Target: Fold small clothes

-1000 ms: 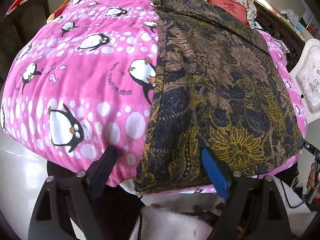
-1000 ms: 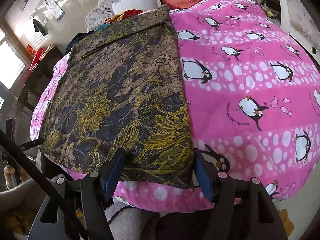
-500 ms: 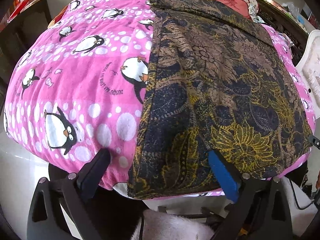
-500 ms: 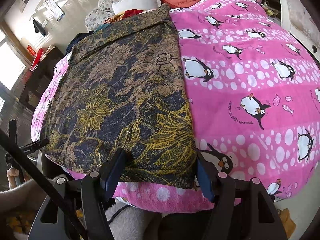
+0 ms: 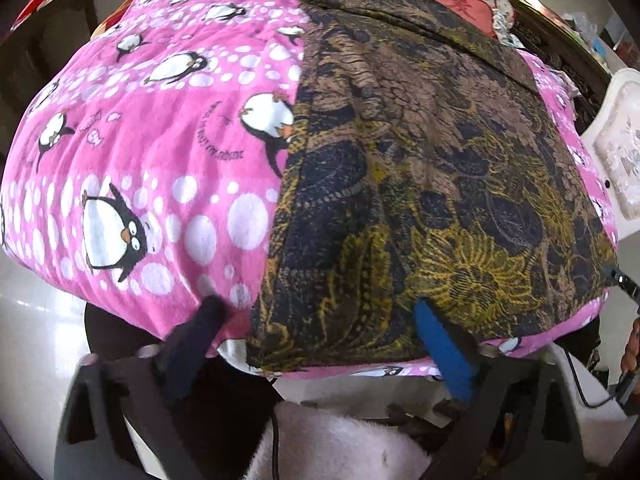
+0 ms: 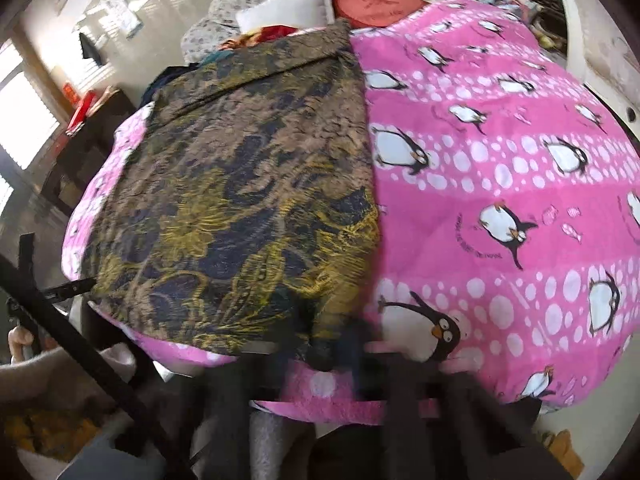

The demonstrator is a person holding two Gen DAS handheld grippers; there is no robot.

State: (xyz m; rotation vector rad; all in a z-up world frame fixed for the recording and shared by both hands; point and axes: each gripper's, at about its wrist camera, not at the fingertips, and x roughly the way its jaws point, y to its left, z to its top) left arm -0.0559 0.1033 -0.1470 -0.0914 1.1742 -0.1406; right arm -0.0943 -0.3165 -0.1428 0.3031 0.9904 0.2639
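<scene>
A dark garment with a brown, navy and yellow floral print (image 5: 420, 184) lies flat on a pink penguin blanket (image 5: 160, 152). My left gripper (image 5: 316, 316) is open, its fingers straddling the garment's near left corner at the blanket's front edge. In the right wrist view the garment (image 6: 240, 200) lies left of the bare pink blanket (image 6: 500, 160). My right gripper (image 6: 340, 348) is blurred and its fingers have come together on the garment's near right corner.
A red heart cushion (image 6: 376, 0), a white pillow (image 6: 288, 12) and piled clothes lie at the far end. A white chair back (image 5: 620, 152) stands at the right. Dark furniture (image 6: 80, 152) stands left of the bed.
My right gripper has closed from open onto the garment's near right corner. My left gripper has shifted slightly and stays open around the near left corner.
</scene>
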